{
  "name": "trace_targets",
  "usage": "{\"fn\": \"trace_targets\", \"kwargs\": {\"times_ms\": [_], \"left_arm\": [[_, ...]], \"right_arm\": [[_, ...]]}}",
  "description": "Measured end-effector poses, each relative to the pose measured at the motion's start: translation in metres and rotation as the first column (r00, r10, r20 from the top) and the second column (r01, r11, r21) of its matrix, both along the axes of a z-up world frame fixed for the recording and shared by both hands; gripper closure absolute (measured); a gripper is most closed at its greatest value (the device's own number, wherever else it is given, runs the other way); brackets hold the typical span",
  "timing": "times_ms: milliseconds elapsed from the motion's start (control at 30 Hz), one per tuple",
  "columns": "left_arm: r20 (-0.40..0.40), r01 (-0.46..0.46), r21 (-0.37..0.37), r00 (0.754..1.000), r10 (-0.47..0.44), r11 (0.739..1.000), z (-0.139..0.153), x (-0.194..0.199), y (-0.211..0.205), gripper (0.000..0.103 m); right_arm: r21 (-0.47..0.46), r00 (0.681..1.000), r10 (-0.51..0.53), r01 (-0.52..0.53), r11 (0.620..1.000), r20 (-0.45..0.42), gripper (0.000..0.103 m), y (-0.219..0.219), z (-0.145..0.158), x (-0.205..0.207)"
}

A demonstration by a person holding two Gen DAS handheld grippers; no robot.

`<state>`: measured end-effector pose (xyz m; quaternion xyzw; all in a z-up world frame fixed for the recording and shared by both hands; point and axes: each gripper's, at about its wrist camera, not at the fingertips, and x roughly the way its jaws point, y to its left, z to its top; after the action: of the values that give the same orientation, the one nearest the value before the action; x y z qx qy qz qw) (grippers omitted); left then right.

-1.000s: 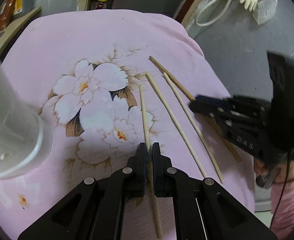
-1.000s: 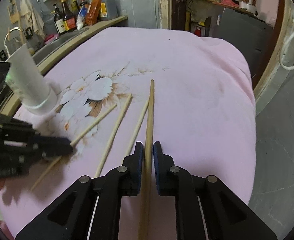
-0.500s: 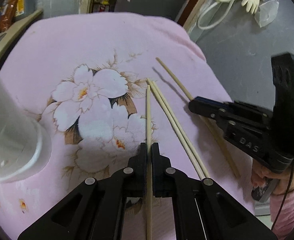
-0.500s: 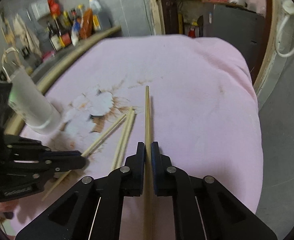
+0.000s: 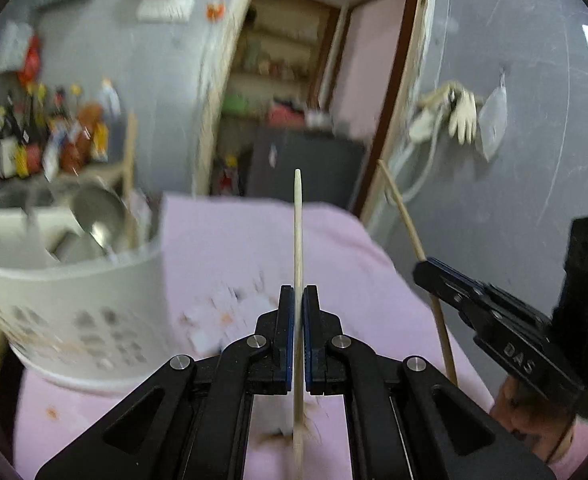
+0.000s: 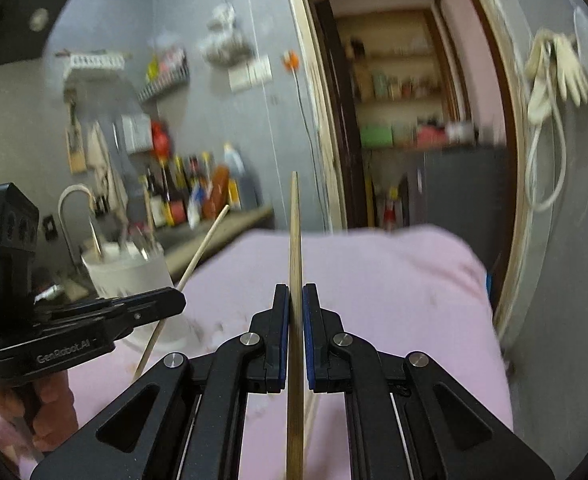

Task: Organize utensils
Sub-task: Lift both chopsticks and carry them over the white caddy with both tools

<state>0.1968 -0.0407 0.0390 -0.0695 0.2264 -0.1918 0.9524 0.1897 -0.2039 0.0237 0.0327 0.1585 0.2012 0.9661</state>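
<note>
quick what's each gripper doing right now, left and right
Left gripper: closed on a pale chopstick, lifted.
Right gripper: closed on a darker chopstick, lifted.

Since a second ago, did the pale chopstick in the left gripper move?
Yes. The pale wooden chopstick rose off the pink flowered cloth; its tip now points above the table's far edge.
</note>
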Motion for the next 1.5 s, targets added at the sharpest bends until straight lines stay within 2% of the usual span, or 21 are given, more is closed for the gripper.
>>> {"fn": "trace_targets", "kwargs": {"times_ms": [167,267,467,633,833,933,1233,1500], "left_arm": [[0.121,-0.076,-0.028,0.99,0.079,0.997,0.016,-0.003,0.008,0.101],[0.166,-0.108,-0.057,0.979,0.116,0.993,0.032,-0.008,0.034,0.101],[0.226,-0.18,-0.122,0.953,0.204,0.976,0.065,-0.007,0.081,0.101],[0.261,-0.242,-0.212,0.92,0.293,0.947,0.079,-0.001,0.135,0.101],[0.283,-0.306,-0.293,0.877,0.388,0.906,0.08,0.011,0.19,0.101],[0.272,-0.33,-0.32,0.866,0.42,0.888,0.073,0.019,0.204,0.101],[0.263,-0.413,-0.325,0.825,0.501,0.851,0.044,0.034,0.216,0.101],[0.248,-0.463,-0.324,0.8,0.546,0.825,0.024,0.035,0.217,0.101]], "right_arm": [[0.039,0.987,-0.007,0.001,0.999,0.162,0.098,0.02,0.024,-0.012],[0.076,0.971,0.006,-0.025,0.997,0.241,0.098,0.027,0.04,-0.016],[0.172,0.938,0.05,-0.115,0.978,0.342,0.098,0.057,0.068,-0.006],[0.253,0.91,0.079,-0.195,0.948,0.406,0.098,0.089,0.084,0.01],[0.296,0.891,0.085,-0.237,0.925,0.446,0.098,0.119,0.081,0.028],[0.302,0.889,0.068,-0.225,0.926,0.453,0.098,0.131,0.076,0.036],[0.274,0.882,0.003,-0.149,0.95,0.471,0.098,0.154,0.055,0.046],[0.239,0.886,-0.005,-0.119,0.964,0.464,0.098,0.163,0.039,0.051]]}}
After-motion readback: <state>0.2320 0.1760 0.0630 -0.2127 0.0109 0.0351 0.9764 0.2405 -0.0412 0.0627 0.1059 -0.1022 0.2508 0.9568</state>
